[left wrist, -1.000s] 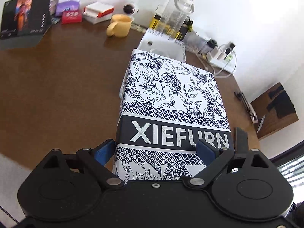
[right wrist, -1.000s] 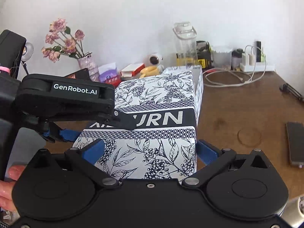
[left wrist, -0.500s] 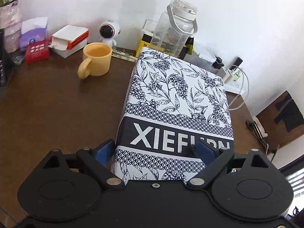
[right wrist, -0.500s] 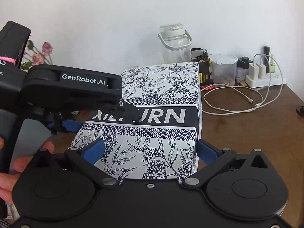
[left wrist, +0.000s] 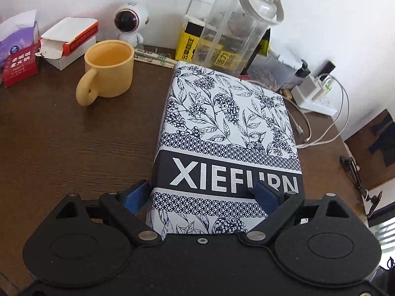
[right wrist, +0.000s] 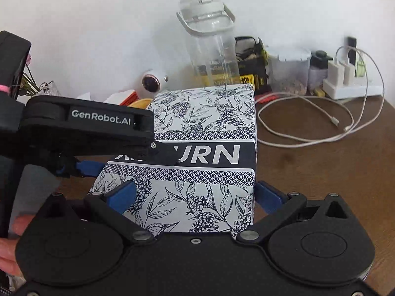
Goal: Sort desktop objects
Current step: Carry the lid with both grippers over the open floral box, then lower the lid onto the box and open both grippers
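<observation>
Surface: dark brown wooden table [left wrist: 61, 135] | landmark: patterned XIEFURN box [left wrist: 229, 123] lying on it, we note | left of box: yellow mug [left wrist: 108, 70] | beyond mug: chopsticks [left wrist: 154, 58], astronaut figurine [left wrist: 130, 22], red-and-white carton [left wrist: 69, 39] | behind box: clear jug [left wrist: 237, 24] | right of box: white cable [right wrist: 308, 123], power strip [left wrist: 318, 98]

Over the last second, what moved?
Both grippers carried the box toward the back wall: bottle, mug and astronaut toy now sit much closer. Left gripper and right gripper stayed clamped on the box's near end, grip unchanged.
</observation>
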